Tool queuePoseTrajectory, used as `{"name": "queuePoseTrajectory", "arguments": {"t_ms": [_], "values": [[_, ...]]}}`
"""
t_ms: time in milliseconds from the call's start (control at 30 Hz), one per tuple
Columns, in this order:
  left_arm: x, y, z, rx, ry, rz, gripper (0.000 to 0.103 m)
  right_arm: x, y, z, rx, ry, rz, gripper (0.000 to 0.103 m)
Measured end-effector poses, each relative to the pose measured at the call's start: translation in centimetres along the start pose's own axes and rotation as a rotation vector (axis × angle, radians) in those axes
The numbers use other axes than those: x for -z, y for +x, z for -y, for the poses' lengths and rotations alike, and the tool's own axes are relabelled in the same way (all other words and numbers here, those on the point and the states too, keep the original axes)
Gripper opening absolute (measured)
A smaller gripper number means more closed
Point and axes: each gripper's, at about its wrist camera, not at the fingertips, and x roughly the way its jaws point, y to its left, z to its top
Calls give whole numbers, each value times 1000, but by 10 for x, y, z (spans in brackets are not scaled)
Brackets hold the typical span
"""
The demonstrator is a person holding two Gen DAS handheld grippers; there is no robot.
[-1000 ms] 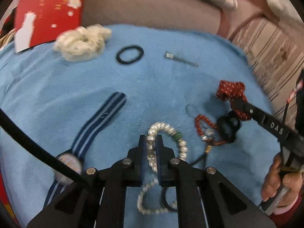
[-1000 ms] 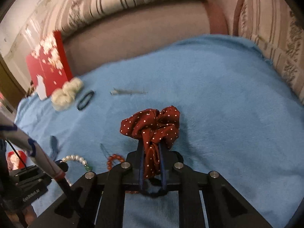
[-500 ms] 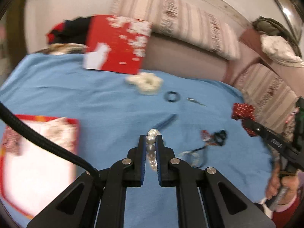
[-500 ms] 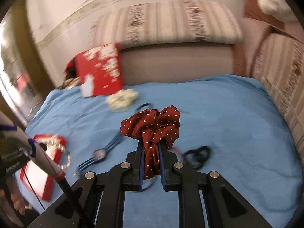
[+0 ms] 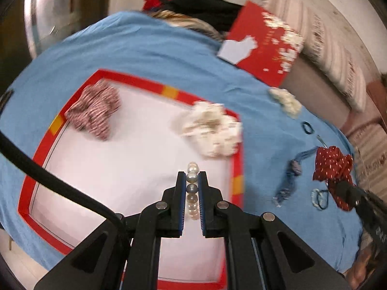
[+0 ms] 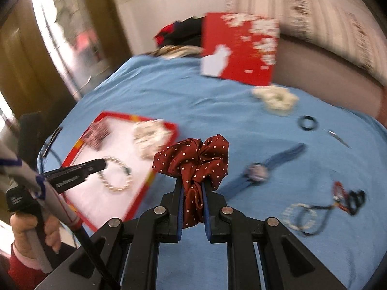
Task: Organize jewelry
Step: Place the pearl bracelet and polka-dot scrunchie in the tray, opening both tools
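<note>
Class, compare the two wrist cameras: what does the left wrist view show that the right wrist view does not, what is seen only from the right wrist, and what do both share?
Only the left wrist view shows the pearl beads pinched between the left gripper fingers from close up.

Only the right wrist view shows the pearl bracelet as a whole loop hanging over the tray, and the hand holding the left tool.

Both show the red-rimmed tray holding a striped scrunchie and a cream scrunchie, the polka-dot scrunchie in the right gripper, the watch and the blue blanket.
</note>
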Motion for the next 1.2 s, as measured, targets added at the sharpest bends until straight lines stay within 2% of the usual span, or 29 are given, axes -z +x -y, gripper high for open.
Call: {"name": "queuePoseTrajectory", "arguments": {"t_ms": [167, 333, 400, 533, 733, 767, 833, 933, 1067, 1133, 1200], "values": [[-5, 19, -41, -25, -74, -27, 9, 0, 34, -49, -69, -65, -69, 15], [-16, 34, -67, -44, -121, -40, 9, 15, 61, -81, -137, -101, -156, 15], [-20, 37, -70, -38, -134, -26, 9, 22, 72, -91, -161, -111, -194, 15], [-26, 41, -68, -74, -125, -3, 9, 38, 85, -109, -199, -136, -257, 15], [-28, 38, -72, -43, -169, 25, 10, 57, 97, -128, -235, -159, -301, 15], [-28, 37, -73, -34, -175, 31, 11, 59, 98, -130, -242, -158, -303, 15], [-28, 31, -74, -21, -189, 56, 25, 61, 98, -133, -249, -157, -304, 15], [-30, 21, -78, -16, -225, 104, 39, 65, 97, -135, -255, -159, -305, 17], [-30, 12, -90, 10, -294, 142, 44, 70, 94, -130, -256, -140, -302, 20], [-29, 11, -95, 3, -315, 149, 46, 69, 95, -129, -258, -132, -300, 24], [-27, 9, -99, -3, -331, 151, 46, 63, 91, -121, -266, -119, -293, 41]]}}
